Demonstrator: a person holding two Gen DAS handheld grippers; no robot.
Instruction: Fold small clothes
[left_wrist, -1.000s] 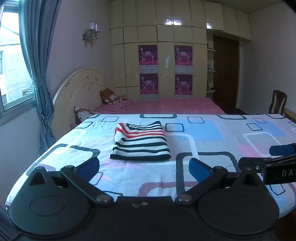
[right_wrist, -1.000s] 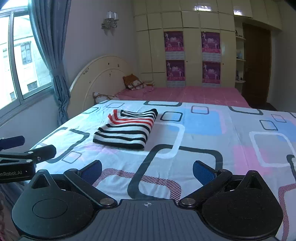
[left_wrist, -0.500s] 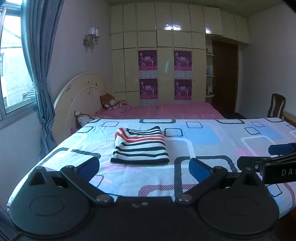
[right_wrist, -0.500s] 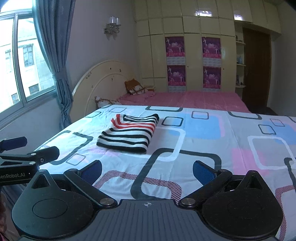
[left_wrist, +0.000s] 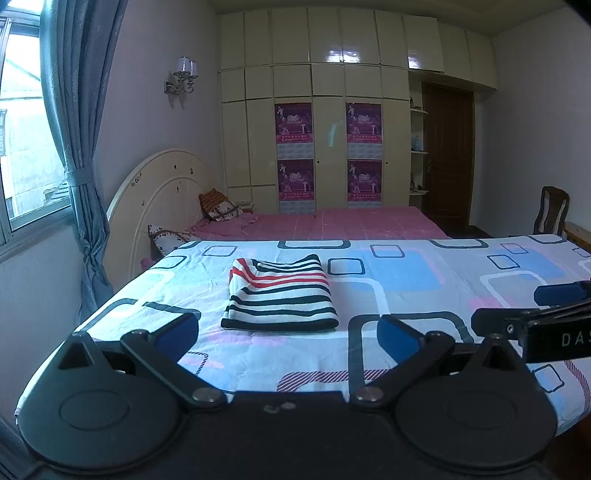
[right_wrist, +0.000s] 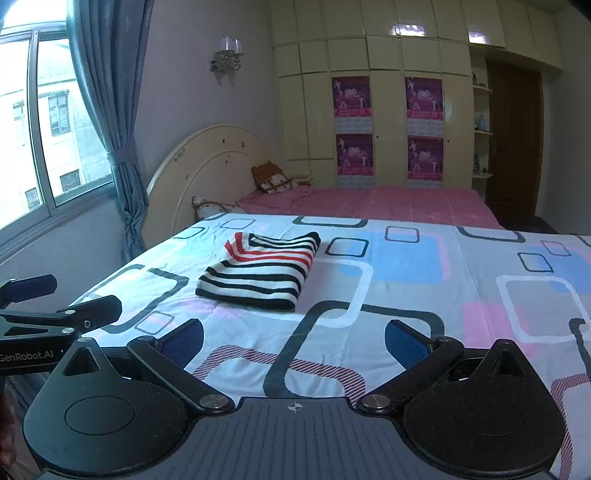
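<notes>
A striped garment (left_wrist: 279, 293) in white, black and red lies folded into a neat rectangle on the patterned bed sheet (left_wrist: 406, 280). It also shows in the right wrist view (right_wrist: 260, 271), left of centre. My left gripper (left_wrist: 287, 334) is open and empty, held back from the garment above the bed's near edge. My right gripper (right_wrist: 293, 341) is open and empty, to the right of the garment and apart from it. Each gripper shows at the edge of the other's view, the right one (left_wrist: 546, 317) and the left one (right_wrist: 55, 314).
A second bed with a pink sheet (left_wrist: 343, 221) and pillows (left_wrist: 219, 208) stands behind. A curved headboard (left_wrist: 155, 206), a curtain (left_wrist: 83, 147) and a window are at the left. Wardrobes (left_wrist: 332, 129), a door (left_wrist: 448, 158) and a chair (left_wrist: 552, 210) are at the back.
Both grippers have tilted upward and drawn back a little, so the garment sits lower and smaller in both views. The garment has not moved.
</notes>
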